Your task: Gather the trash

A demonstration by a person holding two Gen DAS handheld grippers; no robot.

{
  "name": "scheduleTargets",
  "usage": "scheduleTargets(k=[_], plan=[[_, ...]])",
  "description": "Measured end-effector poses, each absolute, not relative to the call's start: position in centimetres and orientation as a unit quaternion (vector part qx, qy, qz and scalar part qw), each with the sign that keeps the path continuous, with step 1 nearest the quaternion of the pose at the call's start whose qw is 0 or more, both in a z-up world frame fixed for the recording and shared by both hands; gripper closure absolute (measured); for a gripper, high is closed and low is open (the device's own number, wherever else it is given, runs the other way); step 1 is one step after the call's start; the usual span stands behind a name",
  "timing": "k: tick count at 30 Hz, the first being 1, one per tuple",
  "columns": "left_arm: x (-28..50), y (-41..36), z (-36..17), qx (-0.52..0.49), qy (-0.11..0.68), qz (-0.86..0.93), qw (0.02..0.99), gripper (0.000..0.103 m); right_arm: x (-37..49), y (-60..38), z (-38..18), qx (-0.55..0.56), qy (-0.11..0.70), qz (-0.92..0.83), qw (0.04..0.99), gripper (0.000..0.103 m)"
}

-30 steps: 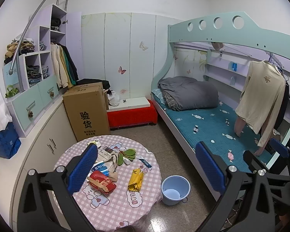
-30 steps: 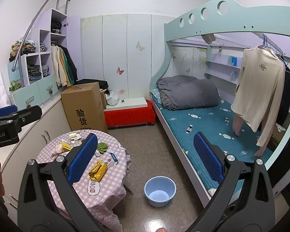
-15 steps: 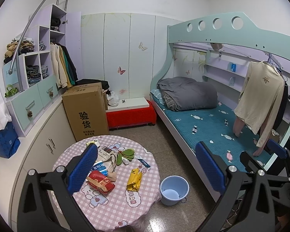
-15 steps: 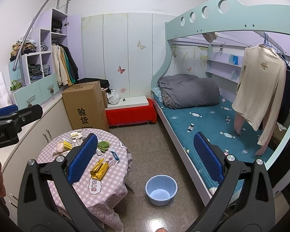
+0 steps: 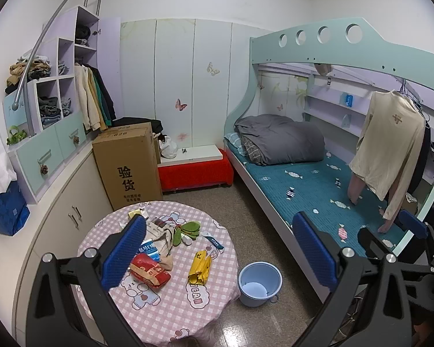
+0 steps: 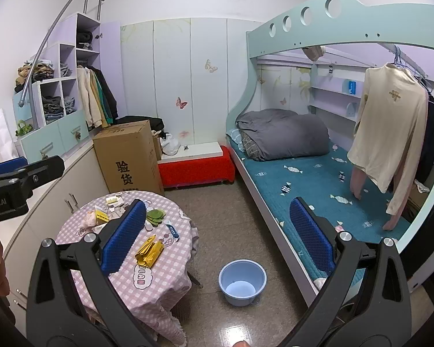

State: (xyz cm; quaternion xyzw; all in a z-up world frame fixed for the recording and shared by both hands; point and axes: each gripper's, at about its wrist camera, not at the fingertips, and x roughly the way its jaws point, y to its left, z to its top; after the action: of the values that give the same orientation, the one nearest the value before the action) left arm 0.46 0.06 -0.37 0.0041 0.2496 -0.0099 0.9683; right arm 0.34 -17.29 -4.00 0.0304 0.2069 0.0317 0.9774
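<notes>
Red snack bag (image 5: pixel 150 271): lying flat, crumpled, at the near left of the round table (image 5: pixel 170 303).
Yellow foil wrapper (image 5: pixel 200 266): lying creased, right of the red bag, near the table's right edge.
Green wrappers (image 5: pixel 188 228): resting farther back, mid-table.
Blue bucket (image 5: pixel 259 280): standing upright and open on the floor, just right of the table.

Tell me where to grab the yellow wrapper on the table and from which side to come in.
Take the yellow wrapper across its narrow width near the middle, coming down from above. It lies flat and long on the checked tablecloth, apart from the red packet, so its long edges look open to the fingers; either open gripper would probably do.
</notes>
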Motion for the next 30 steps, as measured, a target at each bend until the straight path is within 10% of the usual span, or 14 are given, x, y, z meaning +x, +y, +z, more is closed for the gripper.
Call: scheduleTargets(k=[30], plan=[[0.24,0.18,-0.71,0.003,0.252,-0.009,0.968,0.004,0.24,-17.36,-4.58,0.041,0.212,0.036,0.976,0.006]])
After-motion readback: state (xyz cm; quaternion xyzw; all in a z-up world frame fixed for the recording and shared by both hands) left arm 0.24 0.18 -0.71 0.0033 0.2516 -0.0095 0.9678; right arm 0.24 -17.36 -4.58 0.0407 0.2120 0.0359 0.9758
